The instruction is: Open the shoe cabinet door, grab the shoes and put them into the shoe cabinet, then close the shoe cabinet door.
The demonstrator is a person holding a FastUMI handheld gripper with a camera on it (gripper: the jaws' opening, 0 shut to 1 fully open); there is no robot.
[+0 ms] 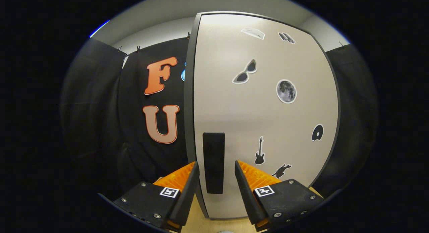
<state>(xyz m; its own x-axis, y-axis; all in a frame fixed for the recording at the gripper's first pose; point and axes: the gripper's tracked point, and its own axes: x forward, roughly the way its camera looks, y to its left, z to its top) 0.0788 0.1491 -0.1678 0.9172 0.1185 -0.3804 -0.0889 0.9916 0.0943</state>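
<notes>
Tongs (217, 167) spread, straddling upright black handle (213, 162) on closed cabinet door (268, 119).

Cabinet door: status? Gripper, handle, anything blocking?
Gripper open, fingers either side of the black handle, not pressing. Cabinet door shut, stickers on its face. Nothing in the way.

The tool (215, 166) faces the shoe cabinet door (268, 115), a pale panel in a dark frame that stands upright on a light wooden floor (201, 223). Its two fingers (186, 189) are spread apart with the door's black vertical handle (213, 162) in the gap between them, neither finger touching it. The door carries small stickers: sunglasses (245, 72), a moon (286, 91), a guitar (259, 152) and a disc (317, 132).
</notes>
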